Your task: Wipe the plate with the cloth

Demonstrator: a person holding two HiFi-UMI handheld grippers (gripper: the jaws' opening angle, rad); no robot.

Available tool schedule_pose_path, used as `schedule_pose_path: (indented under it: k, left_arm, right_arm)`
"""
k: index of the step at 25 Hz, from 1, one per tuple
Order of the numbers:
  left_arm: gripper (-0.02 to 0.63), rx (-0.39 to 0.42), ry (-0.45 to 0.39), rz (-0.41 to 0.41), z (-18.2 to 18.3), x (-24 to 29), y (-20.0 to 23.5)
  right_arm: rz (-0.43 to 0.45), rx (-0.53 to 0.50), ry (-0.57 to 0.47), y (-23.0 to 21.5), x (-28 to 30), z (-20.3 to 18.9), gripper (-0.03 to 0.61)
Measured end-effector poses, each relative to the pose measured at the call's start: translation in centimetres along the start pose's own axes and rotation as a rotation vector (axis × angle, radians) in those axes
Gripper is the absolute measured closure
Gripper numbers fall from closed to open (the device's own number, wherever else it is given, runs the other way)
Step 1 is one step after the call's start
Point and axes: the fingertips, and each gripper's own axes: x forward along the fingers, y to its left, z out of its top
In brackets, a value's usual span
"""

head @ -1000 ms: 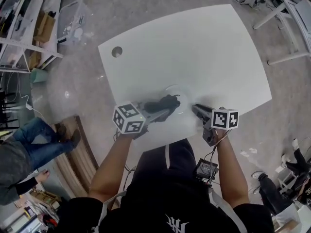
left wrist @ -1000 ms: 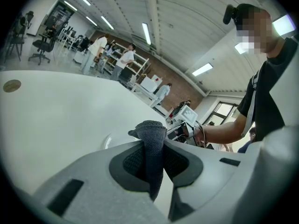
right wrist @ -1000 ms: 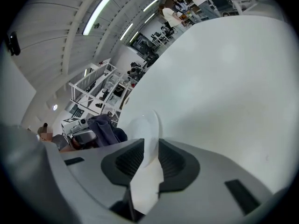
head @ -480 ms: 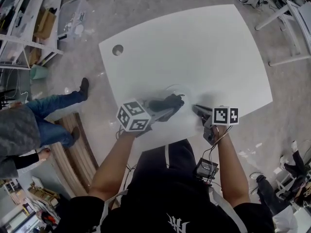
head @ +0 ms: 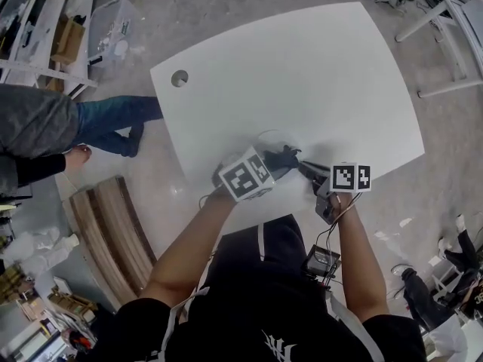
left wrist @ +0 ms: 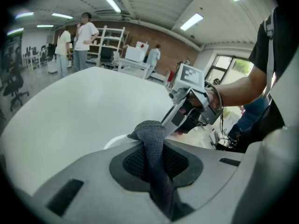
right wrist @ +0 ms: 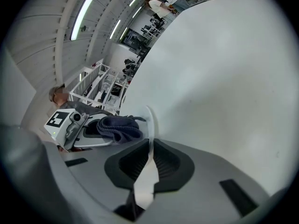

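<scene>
A small white plate [head: 272, 139] sits near the table's front edge. Its rim [right wrist: 150, 125] is pinched edge-on by my right gripper [right wrist: 149, 154], which is shut on it. In the head view the right gripper [head: 303, 167] meets the plate from the right. My left gripper [left wrist: 154, 149] is shut on a dark grey cloth [left wrist: 152, 135], whose bunched end pokes past the jaws. The cloth [head: 284, 157] lies on the plate's near right side, close to the right gripper's tip. From the right gripper view, the cloth [right wrist: 119, 127] rests against the plate's left face.
The white table [head: 317, 81] has a round cable hole [head: 179, 78] at its far left corner. A person in jeans [head: 113, 119] stands by the table's left side. Wooden boards [head: 113, 225] lie on the floor, and shelving [head: 45, 29] stands at far left.
My left gripper has swept the cloth rightwards across the plate towards the right gripper. The right gripper has held still. The person on the left has walked closer to the table.
</scene>
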Motion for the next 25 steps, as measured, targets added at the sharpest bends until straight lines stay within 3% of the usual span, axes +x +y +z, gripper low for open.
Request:
schedule_pose_path:
  k: [6, 15, 25]
  left_arm:
    - [0.560, 0.111, 0.050, 0.098, 0.2, 1.2, 2.4]
    - [0.560, 0.078, 0.061, 0.220, -1.9, -1.5, 5.2]
    - [0.560, 0.048, 0.098, 0.243, -5.7, -4.5, 3.9]
  right_arm:
    - [0.004, 0.002, 0.002, -0.2, 0.1, -0.1, 0.552]
    - [-0.004, 0.002, -0.006, -0.2, -0.2, -0.2, 0.552]
    - [-0.020, 0.001, -0.022, 0.0, 0.0, -0.1, 0.555]
